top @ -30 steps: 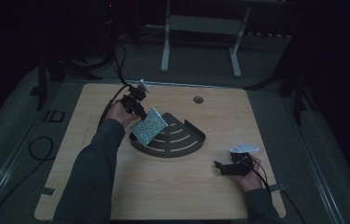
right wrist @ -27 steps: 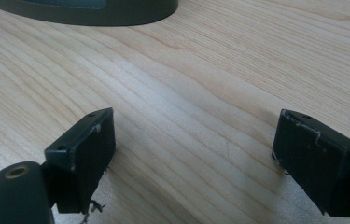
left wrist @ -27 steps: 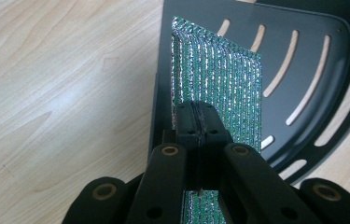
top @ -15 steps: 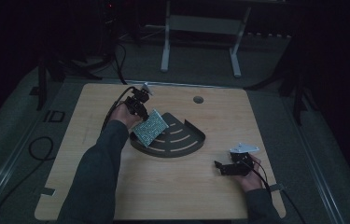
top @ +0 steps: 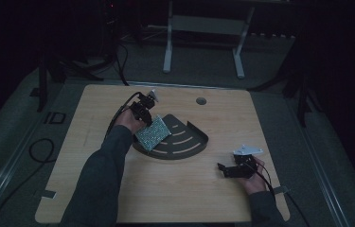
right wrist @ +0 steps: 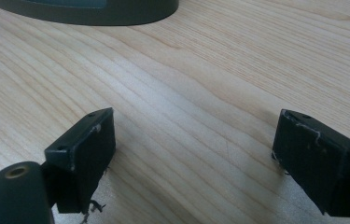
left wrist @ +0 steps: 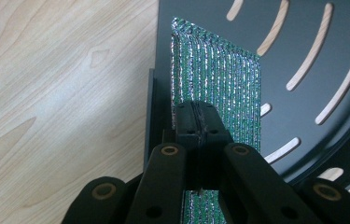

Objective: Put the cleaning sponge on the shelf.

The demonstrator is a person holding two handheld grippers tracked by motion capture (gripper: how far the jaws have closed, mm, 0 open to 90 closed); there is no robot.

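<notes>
Left gripper (left wrist: 196,121): jaws closed on our glittery sponge cloth's (left wrist: 219,79) near edge, over the slotted tray (left wrist: 303,56).
Handling: light, floppy — we grip edges.
Right gripper (right wrist: 191,154): jaws wide, empty — above desk (right wrist: 200,70).

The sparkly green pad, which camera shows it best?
The left gripper view: the sparkly green pad looms close, pinched in the left tongs over the dark slotted tray. The high view shows it small and dim.

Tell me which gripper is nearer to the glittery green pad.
Left. The left gripper is clamped on the glittery green pad over the dark slotted tray; the right gripper rests open on the table, well clear of it.
</notes>
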